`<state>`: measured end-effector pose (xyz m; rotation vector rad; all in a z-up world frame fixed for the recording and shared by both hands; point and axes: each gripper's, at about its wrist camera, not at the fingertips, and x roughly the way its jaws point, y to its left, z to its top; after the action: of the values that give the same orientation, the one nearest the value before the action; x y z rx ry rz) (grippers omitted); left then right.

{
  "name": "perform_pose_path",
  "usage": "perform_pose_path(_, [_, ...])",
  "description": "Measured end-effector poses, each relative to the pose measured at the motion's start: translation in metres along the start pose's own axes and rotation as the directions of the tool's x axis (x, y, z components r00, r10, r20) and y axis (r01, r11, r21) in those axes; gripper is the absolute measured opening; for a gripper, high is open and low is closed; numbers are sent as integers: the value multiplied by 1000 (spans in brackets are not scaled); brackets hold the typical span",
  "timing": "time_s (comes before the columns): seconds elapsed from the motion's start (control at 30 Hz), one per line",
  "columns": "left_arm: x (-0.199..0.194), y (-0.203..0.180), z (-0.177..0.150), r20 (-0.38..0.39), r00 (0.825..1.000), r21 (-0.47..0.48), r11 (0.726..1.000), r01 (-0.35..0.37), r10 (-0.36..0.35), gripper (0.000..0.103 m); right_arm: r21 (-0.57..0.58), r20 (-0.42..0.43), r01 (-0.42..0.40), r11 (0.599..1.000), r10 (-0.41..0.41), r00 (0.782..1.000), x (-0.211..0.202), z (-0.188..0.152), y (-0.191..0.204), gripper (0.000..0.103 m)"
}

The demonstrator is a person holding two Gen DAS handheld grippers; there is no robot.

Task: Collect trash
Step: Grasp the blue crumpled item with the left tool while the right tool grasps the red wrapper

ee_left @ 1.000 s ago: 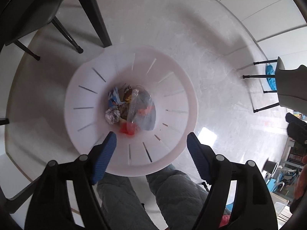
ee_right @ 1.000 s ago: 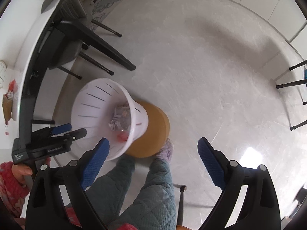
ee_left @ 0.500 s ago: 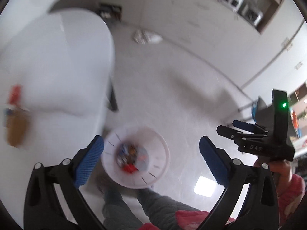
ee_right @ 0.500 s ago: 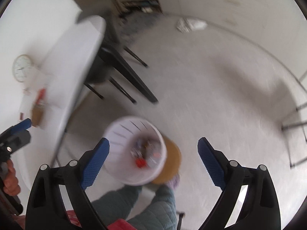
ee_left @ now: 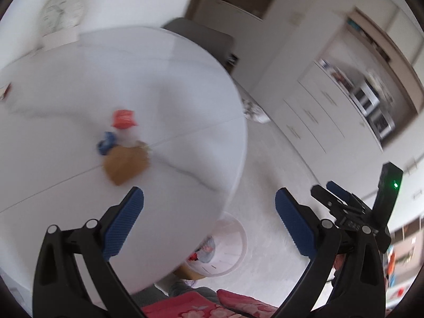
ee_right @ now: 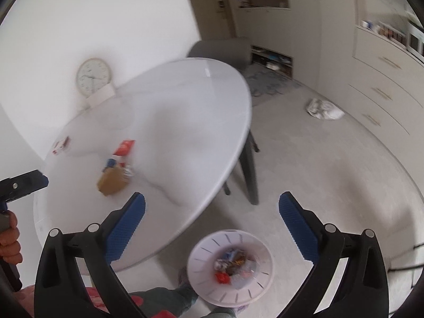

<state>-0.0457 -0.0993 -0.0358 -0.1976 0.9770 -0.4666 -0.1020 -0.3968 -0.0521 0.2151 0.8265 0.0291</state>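
While both cameras are motion-blurred, the layout is legible. Left wrist view: left gripper (ee_left: 209, 202) jaws spread wide, holding nothing. Remaining trash sits on the white round surface (ee_left: 185, 84): a brown paper bag (ee_left: 126, 163), a blue scrap (ee_left: 106, 143) touching its upper left corner, a red packet (ee_left: 124, 118) just beyond. The cluster lies ahead and left of the jaws, nearest the left finger. White slotted bin (ee_left: 233, 249) is on the floor, partly hidden under the surface's edge. Right gripper (ee_left: 341, 201) appears at far right.

Right wrist view: right gripper (ee_right: 212, 206) jaws also spread, empty. The same cluster lies ahead-left; bin (ee_right: 201, 259) below between the fingers, already holding wrappers. Left gripper (ee_right: 23, 182) is nearer the bag, so judged the likelier picker. Bag long axis uncertain. No legible writing; a clock (ee_right: 93, 76) stands at the surface's far side.
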Motion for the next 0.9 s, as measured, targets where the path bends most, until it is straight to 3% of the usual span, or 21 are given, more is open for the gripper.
perform_pose_path(0.17, [-7,41,13,56,995,-2,996,-84,84,95,-68,-15,-24,997,23,1000,16,15,41,100])
perform_pose_path(0.43, [23,106,38,21,996,-32,996,-85,86,95,-133,-65,-38,990,29,997,46,28,96,100])
perform_pose_path(0.73, [130,159,69,-125,978,-63,983,-175,166,95,-128,-128,-7,992,-10,992,74,29,126,100])
perform_pose_path(0.9, [185,170,79,-199,957,-57,972,-228,213,79,-91,-167,18,996,-33,985,88,30,122,100])
